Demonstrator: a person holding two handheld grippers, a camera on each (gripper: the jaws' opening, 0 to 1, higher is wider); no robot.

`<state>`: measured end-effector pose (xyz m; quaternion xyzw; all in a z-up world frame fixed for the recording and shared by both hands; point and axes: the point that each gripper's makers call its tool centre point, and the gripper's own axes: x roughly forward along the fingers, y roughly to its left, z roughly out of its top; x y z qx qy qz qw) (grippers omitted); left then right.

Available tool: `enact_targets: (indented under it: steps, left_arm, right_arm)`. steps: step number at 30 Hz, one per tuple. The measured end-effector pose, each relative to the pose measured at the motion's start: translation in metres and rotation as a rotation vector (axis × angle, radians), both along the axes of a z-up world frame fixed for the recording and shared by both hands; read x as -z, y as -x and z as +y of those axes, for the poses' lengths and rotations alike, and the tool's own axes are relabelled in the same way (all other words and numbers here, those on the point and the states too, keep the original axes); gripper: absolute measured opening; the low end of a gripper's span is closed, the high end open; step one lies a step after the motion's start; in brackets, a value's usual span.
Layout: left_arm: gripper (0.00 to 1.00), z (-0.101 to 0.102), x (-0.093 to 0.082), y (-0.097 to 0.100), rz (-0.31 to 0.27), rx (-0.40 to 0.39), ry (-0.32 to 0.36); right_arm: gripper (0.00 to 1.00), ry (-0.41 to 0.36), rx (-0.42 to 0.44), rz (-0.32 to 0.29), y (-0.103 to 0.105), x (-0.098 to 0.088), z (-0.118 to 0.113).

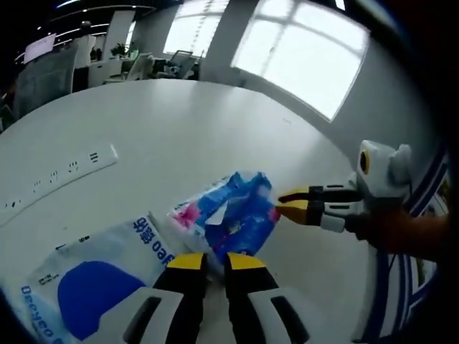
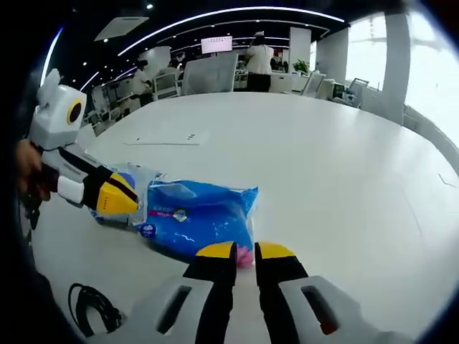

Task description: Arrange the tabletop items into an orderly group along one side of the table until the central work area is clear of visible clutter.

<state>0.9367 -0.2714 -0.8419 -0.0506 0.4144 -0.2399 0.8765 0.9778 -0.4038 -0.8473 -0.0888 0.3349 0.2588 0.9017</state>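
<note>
Grippers meet over a blue packet (image 2: 197,218) on the white table (image 2: 323,165): left gripper (image 1: 215,264) and right gripper (image 2: 245,252) each pinch an end. Best lifted level, together. Beyond lie a white pouch (image 1: 100,269), power strip (image 1: 57,178) and black cable (image 2: 93,307).

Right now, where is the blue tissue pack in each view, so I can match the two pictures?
Left gripper view: the blue tissue pack lies low at centre, just above the left gripper, with the right gripper at its right edge.
Right gripper view: the pack lies left of centre, just above the right gripper, with the left gripper at its left end.
Shared landmark: the white table under it.
</note>
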Motion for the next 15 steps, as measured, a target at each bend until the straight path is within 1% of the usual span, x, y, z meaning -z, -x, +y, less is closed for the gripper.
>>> enact_targets:
  steps: [3,5,6,9,11,14,15]
  left_arm:
    - [0.08,0.002,-0.003,0.003,-0.002,0.005,-0.003]
    - [0.08,0.002,-0.006,0.003,-0.009,0.001,0.003]
    - [0.08,0.001,-0.010,0.003,-0.018,0.006,0.009]
    - [0.10,-0.001,-0.018,0.007,-0.046,0.025,-0.002]
    - [0.13,-0.002,-0.019,0.009,-0.054,0.033,-0.003]
    - [0.16,-0.004,-0.024,0.018,-0.066,0.051,-0.004]
    - [0.16,-0.003,-0.026,0.025,-0.073,0.060,-0.010]
  right_arm:
    - [0.08,-0.015,-0.002,-0.014,0.001,-0.004,-0.001]
    - [0.11,-0.028,-0.001,-0.020,0.003,-0.007,0.000]
    - [0.12,-0.027,-0.004,-0.024,0.007,-0.010,0.001]
    - [0.14,-0.046,-0.011,-0.043,0.018,-0.020,0.005]
    - [0.16,-0.049,-0.019,-0.051,0.024,-0.024,0.007]
    - [0.20,-0.050,-0.037,-0.060,0.036,-0.029,0.011]
    - [0.21,-0.057,-0.042,-0.062,0.044,-0.032,0.012]
